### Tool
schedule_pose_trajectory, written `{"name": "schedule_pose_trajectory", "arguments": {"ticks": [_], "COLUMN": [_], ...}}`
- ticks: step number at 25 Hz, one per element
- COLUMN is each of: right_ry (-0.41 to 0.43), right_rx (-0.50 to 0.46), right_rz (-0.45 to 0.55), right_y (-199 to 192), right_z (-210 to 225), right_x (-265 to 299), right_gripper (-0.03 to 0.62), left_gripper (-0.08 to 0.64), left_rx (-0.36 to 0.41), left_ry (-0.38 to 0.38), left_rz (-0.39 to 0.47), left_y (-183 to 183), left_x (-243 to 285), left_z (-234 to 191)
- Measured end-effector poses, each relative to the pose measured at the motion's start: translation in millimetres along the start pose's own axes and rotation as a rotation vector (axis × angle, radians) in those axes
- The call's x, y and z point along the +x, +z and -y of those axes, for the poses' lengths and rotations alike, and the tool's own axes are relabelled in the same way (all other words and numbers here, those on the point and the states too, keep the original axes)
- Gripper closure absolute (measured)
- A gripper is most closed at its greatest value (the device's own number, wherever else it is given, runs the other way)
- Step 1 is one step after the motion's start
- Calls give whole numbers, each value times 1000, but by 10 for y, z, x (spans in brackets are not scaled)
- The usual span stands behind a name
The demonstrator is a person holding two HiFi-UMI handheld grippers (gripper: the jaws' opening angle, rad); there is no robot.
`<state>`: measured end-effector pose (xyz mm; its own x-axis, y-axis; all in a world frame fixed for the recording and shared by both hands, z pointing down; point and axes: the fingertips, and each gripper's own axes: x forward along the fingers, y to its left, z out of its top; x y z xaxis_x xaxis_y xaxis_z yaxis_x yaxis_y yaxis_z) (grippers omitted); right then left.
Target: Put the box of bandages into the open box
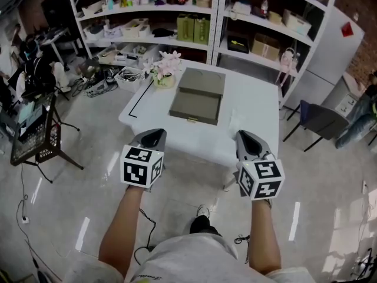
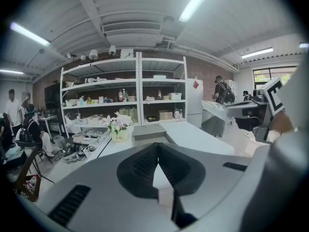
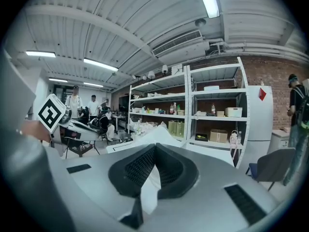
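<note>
Open box (image 1: 196, 107) lies on the white table (image 1: 253, 102) well apart from both pairs of jaws, its grey tray nearer the person and its lid (image 1: 202, 81) touching it on the far side. The left gripper (image 1: 156, 132) and the right gripper (image 1: 244, 135) hang over the floor short of the table edge; each gripper's jaws are together at the tips with nothing between them.

Just right of the open box a pale flat thing (image 1: 235, 121) rests on the table, too faint to say whether it is the box of bandages. Beyond the open box's far left corner stands a flower pot (image 1: 164, 71). Behind the open box rise white shelves (image 1: 215, 40) with green cartons (image 1: 193, 28), and to its right stands a dark chair (image 1: 321, 119).

Only the head view shows the tray from above. The left gripper view sees the open box (image 2: 149, 131) low and edge-on beside the flower pot (image 2: 118, 129), above the closed tips of the left gripper (image 2: 157, 146). The right gripper view shows the right gripper (image 3: 154, 148) and people (image 3: 75, 100) standing far off.

Print on the pot is too small to read; the marker cubes (image 1: 142, 166) carry only black squares.
</note>
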<state>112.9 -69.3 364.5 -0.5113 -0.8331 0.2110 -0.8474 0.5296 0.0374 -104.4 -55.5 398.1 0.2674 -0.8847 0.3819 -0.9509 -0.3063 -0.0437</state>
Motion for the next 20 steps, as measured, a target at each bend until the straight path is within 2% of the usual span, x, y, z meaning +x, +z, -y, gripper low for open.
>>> {"name": "schedule_pose_trajectory", "arguments": {"ticks": [20], "right_ry": [117], "right_rx": [-7], "right_rz": [-50], "right_y": [3], "right_z": [559], "right_x": [1009], "right_gripper": [588], "left_gripper": [555], "left_rx": [-32], "left_ry": [54], "left_rz": [-58], "left_y": [245], "left_x": [980], "left_z": [-195]}}
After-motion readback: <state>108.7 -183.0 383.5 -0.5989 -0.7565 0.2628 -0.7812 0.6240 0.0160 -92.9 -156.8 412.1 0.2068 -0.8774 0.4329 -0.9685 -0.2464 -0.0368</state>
